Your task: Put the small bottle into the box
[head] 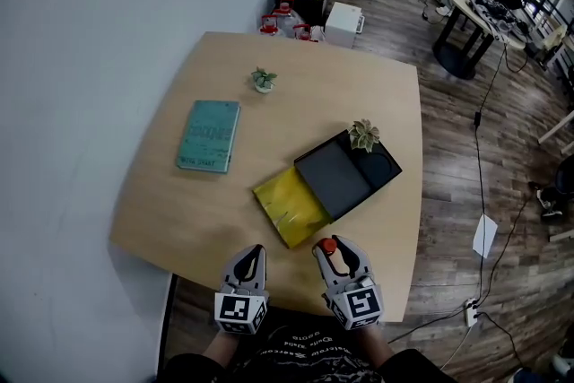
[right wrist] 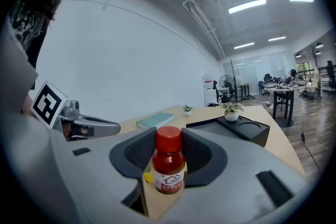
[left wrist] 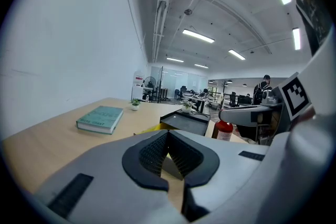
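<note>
My right gripper (head: 335,252) has its jaws closed about halfway onto the small bottle (right wrist: 169,161). The pads press either side of its dark red body, and the red cap stands clear above them. The bottle is upright and held off the table (head: 161,220), near the edge closest to me. The left gripper (left wrist: 169,138) hangs just beside the right one, its pads drawn together with nothing between them.

The box (head: 387,161) lies ahead and a little to the right. It is black, with a yellow part (head: 282,209) jutting from its near end toward me (a sleeve or a pulled-out tray, I cannot tell which). A potted plant (head: 364,135) sits on the box's far corner, beside a round recess.

My main worry is the grip. The bottle is round and smooth and is pinched on two sides only, so a quick swing or a tilt of the wrist could make it pivot or slide out. The plant is the next hazard, because reaching too deep over the box could knock it over. I also cannot tell which part of the box is meant to take the bottle, and setting it on a flat panel could let it topple when the jaws open. The idle left gripper is close enough to bump the right one if both go forward together. The book (head: 209,134) and the small plant (head: 263,80) are well apart from all this.
</note>
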